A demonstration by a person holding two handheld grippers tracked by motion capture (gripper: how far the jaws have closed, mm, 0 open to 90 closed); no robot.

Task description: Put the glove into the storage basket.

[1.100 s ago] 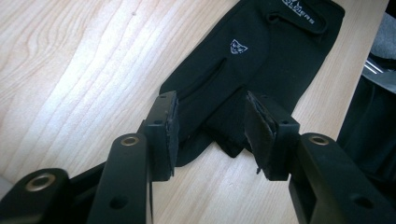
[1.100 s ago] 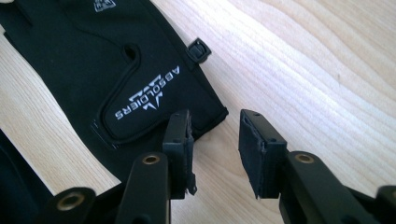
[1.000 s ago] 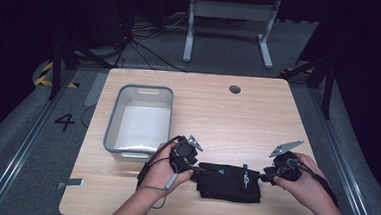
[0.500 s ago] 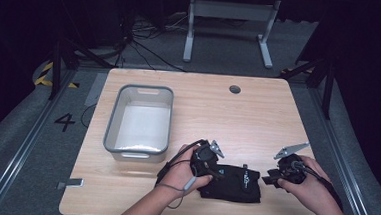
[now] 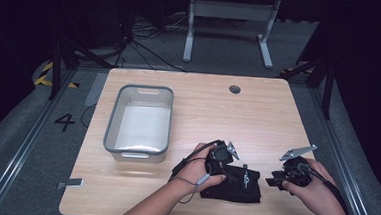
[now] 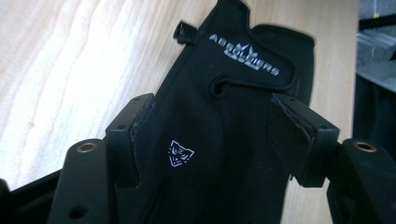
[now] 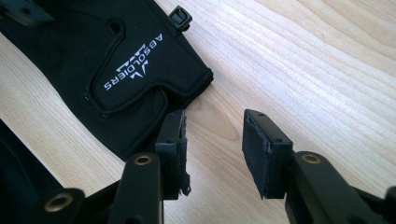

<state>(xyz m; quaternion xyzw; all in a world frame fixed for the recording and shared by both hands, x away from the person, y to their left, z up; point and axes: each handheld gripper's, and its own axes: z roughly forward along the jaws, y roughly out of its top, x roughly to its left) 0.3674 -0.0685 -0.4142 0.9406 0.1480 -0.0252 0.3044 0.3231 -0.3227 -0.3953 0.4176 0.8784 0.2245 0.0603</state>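
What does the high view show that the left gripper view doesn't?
Only the high view shows the grey bin, the person's hands, the right claw and the floor around the table. Only the left gripper view gives the glove's details close up: white lettering, a small white animal-head logo, and the left claw open with the glove between its jaws. Both share the black glove lying on the wooden table.
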